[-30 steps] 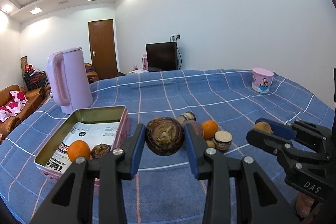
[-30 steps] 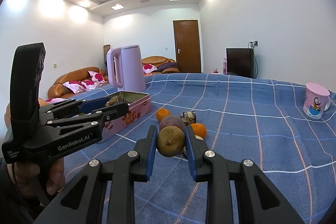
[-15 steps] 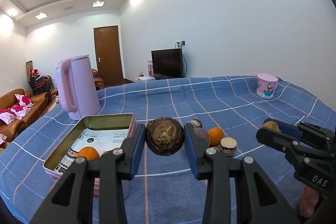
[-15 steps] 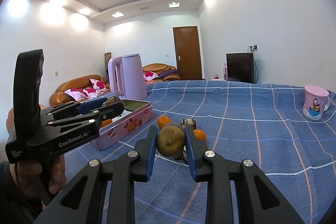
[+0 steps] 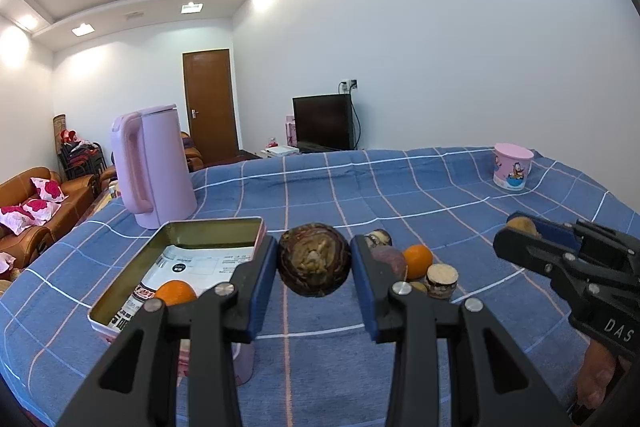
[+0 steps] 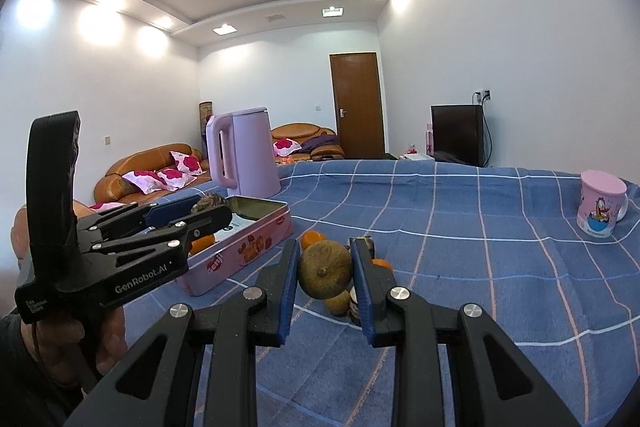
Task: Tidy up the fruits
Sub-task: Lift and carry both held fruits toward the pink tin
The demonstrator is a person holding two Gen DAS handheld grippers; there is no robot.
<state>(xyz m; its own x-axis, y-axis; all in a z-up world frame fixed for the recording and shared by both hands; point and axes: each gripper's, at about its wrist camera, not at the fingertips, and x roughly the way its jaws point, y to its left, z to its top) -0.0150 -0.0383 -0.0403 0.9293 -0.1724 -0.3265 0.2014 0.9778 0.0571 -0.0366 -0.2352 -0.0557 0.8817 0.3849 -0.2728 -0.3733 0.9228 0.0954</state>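
Dark brown, round and hard-looking, the mangosteen point(image 5: 314, 259) sits clenched at its widest part in the left tool point(image 5: 314, 277), at 3 o'clock of the pink tin point(image 5: 120, 297), while the right tool point(image 6: 325, 277) grips a light, dull-green fruit point(image 6: 325, 269) the same way.

Tablecloth point(image 5: 420, 195): blue, white-and-pink grid lines. Kettle point(image 5: 154, 163): pale lilac. Tin point(image 6: 244, 251): pink (printed sides); mug point(image 6: 600, 207): pink, cartoon print.

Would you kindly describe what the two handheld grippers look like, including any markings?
Both are matte black plastic with blue finger pads and silver rivets. The left gripper reads "GenRobot.AI" in white on its side; the right gripper shows "DAS". Bare hands hold them; no cables visible.
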